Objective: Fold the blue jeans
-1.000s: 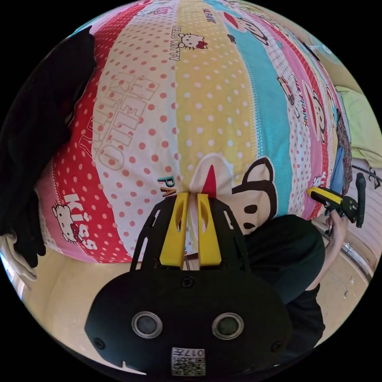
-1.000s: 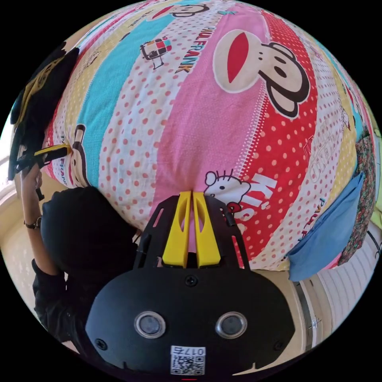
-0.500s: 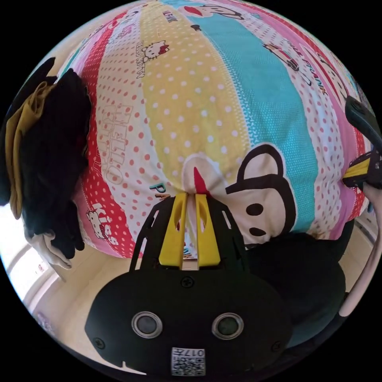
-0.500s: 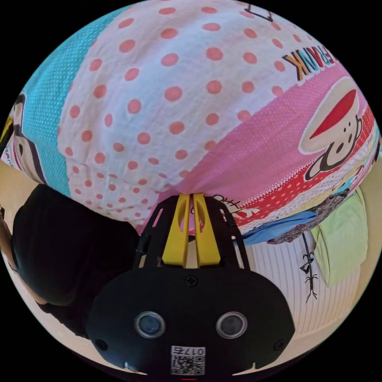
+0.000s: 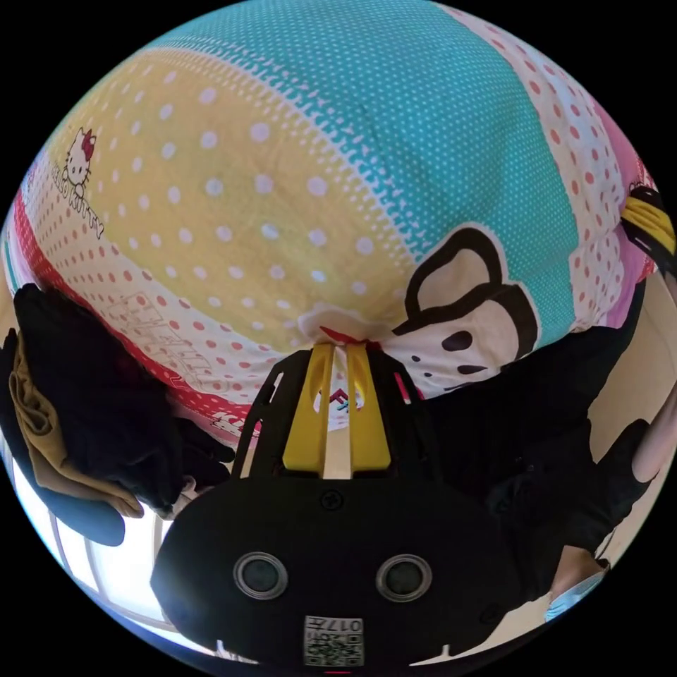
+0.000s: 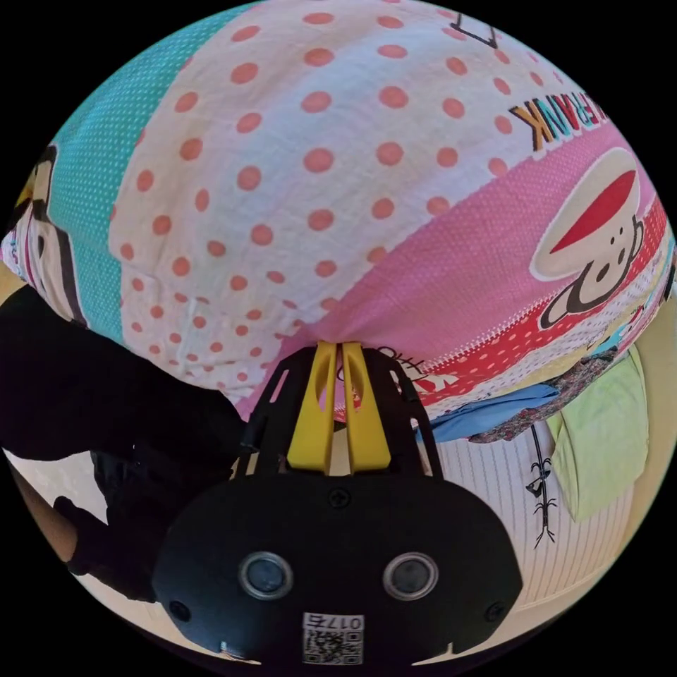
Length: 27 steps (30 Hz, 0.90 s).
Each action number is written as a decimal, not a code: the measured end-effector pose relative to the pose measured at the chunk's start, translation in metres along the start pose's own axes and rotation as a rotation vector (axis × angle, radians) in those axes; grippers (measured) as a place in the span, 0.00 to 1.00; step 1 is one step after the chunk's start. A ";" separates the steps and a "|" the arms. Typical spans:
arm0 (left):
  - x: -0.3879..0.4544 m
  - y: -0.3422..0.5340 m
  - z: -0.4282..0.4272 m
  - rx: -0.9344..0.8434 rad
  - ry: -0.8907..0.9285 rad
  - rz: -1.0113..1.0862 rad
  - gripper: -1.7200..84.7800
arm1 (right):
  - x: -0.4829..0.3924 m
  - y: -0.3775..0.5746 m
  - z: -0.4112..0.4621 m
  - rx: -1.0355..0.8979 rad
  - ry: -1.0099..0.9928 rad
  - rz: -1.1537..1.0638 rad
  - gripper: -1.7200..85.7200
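Both claws, left (image 5: 337,352) and right (image 6: 334,350), pinch the patterned bedsheet (image 5: 338,183), not jeans. Pull harder and you risk dragging the dark clothes pile (image 5: 106,409) off. Possible jeans: blue cloth (image 6: 486,416) right of your right claw.

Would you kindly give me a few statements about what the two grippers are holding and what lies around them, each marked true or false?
1. The left gripper is shut on the patterned sheet. True.
2. The right gripper hangs open above the sheet. False: its jaws pinch the sheet's edge.
3. A pile of dark clothes lies beside the sheet in the left gripper view. True.
4. Blue jeans are gripped by both jaws. False: both grippers hold the sheet.
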State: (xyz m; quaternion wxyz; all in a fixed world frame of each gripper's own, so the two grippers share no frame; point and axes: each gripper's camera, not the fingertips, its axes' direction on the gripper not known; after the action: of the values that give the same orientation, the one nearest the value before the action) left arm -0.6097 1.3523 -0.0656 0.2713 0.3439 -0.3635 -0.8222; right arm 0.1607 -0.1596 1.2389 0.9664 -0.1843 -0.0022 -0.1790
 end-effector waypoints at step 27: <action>0.010 -0.015 0.019 -0.026 -0.208 0.169 0.06 | 0.052 0.349 0.330 1.392 -0.770 0.277 0.04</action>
State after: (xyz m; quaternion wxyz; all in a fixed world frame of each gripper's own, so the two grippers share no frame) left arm -0.6335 1.3624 -0.0715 0.3050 0.2213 -0.4066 -0.8322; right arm 0.3510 0.2433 1.4259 0.8044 0.4123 -0.4233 0.0608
